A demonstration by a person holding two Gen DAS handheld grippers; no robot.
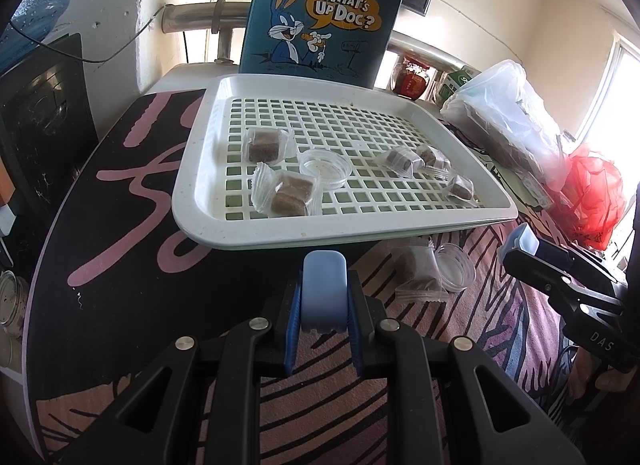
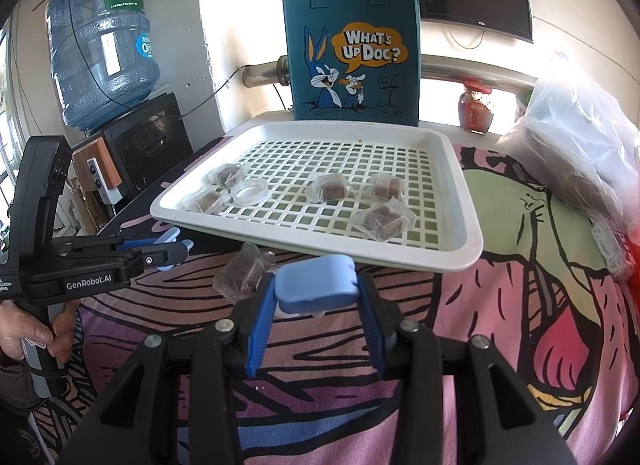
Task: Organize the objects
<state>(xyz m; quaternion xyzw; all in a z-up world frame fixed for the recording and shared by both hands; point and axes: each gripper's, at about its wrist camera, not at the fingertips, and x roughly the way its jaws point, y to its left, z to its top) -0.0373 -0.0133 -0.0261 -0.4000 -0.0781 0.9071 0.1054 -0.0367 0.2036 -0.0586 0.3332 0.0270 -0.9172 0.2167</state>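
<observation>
Looking across both views, you have most of the sorting already sitting in the white slotted tray point(image 1: 208, 169): five wrapped brown snack blocks, such as the one nearest your left side point(image 1: 286, 195), and one clear round lid point(image 1: 326, 167) lie on its grid. What is left, as far as I can judge, is on the patterned cloth point(image 2: 500, 285) just in front of the tray: one more wrapped block point(image 1: 416, 271) and a second clear round lid point(image 1: 454, 271) lying just beside it.

Your left gripper point(image 1: 324, 301) has its jaws drawn fully together, and nothing but its own pale blue pad shows between them; it holds nothing. Your right gripper point(image 2: 316, 297) stands partly open, hanging right over the leftover block point(image 2: 244, 273) and the spot where the lid lies; a sliver of something clear shows under its pad, but I cannot tell whether the jaws are pressing on it.

So the job looks near its end: two pieces still to go into the tray
</observation>
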